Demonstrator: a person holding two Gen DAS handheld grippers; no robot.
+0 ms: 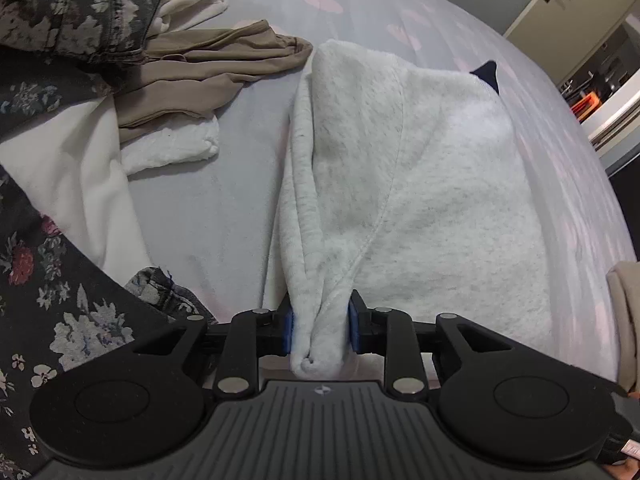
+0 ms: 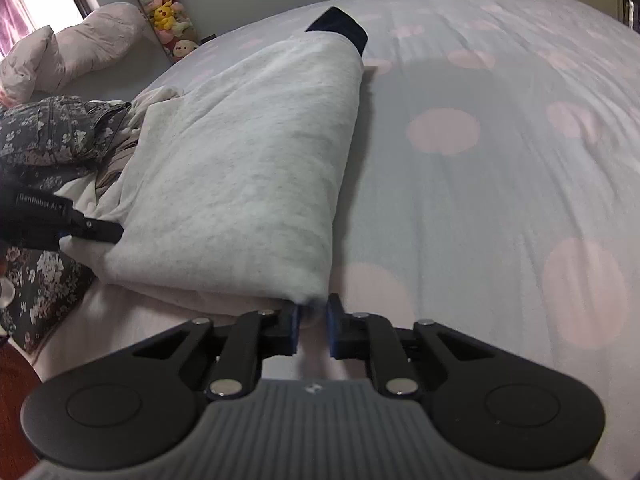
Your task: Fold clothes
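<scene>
Sweatshirt (image 1: 420, 184) corner pinched in L claw (image 1: 320, 330); R claw (image 2: 312, 330) narrow, bedsheet (image 2: 500, 200) clear rightward.

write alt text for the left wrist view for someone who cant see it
The left hand-held gripper pinches a bunched corner of a light grey sweatshirt that lies folded on a pale bedspread with pink dots. To the left sit unfolded clothes: a tan garment, white pieces and dark floral fabric.
</scene>
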